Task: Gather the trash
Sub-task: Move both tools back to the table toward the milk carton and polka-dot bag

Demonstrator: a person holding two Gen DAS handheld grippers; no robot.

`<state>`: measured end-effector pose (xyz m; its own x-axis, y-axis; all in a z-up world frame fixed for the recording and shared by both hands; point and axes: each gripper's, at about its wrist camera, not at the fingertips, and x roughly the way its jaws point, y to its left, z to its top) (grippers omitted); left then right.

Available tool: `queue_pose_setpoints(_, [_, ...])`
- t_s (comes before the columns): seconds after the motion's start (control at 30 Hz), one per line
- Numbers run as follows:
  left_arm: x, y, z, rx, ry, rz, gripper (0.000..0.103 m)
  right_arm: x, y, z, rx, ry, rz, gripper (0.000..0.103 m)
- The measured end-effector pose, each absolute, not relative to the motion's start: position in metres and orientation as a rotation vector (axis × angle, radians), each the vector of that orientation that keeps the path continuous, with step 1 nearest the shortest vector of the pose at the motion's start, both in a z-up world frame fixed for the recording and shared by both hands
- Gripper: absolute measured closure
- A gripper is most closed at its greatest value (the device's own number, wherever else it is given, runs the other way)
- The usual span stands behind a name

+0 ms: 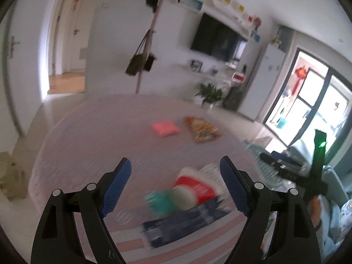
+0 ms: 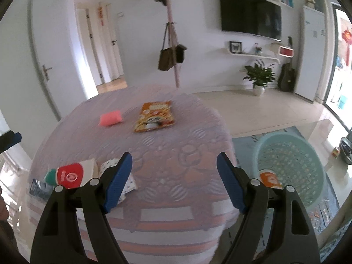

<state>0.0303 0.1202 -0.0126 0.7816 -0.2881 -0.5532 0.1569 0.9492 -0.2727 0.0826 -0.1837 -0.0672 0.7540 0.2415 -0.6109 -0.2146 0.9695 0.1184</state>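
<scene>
Both grippers hang over the near edge of the table (image 2: 171,154), empty. Left gripper (image 1: 176,189): jaws wide, nothing between the pads, touching nothing; beneath it, blurred, lies a cluster of trash: a red-and-white packet (image 1: 195,187), a dark blue wrapper (image 1: 182,224). Right gripper (image 2: 175,180): jaws wide, over bare cloth, holding nothing. Risk: a flat wrapper may slip from the pads or drag its neighbours off the edge. Farther out lie a pink pack (image 2: 111,118) and an orange snack bag (image 2: 155,116), well apart from either gripper. Down to the right stands the basket (image 2: 308,154), one orange packet (image 2: 270,179) inside; a hasty drop could miss its rim.
</scene>
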Motion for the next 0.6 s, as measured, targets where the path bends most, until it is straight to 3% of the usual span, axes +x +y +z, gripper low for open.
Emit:
queue_pose_setpoints(0.3, [0.023, 0.134, -0.051, -0.208, 0.747, -0.281, 0.024, 0.080, -0.167, -0.076, 0.026, 0.699, 0.290, 0.028])
queue_pose_setpoints(0.6, [-0.005, 0.095, -0.064, -0.133, 0.867, -0.406, 0.035, 0.075, -0.166, -0.082, 0.030, 0.715, 0.318, 0.028])
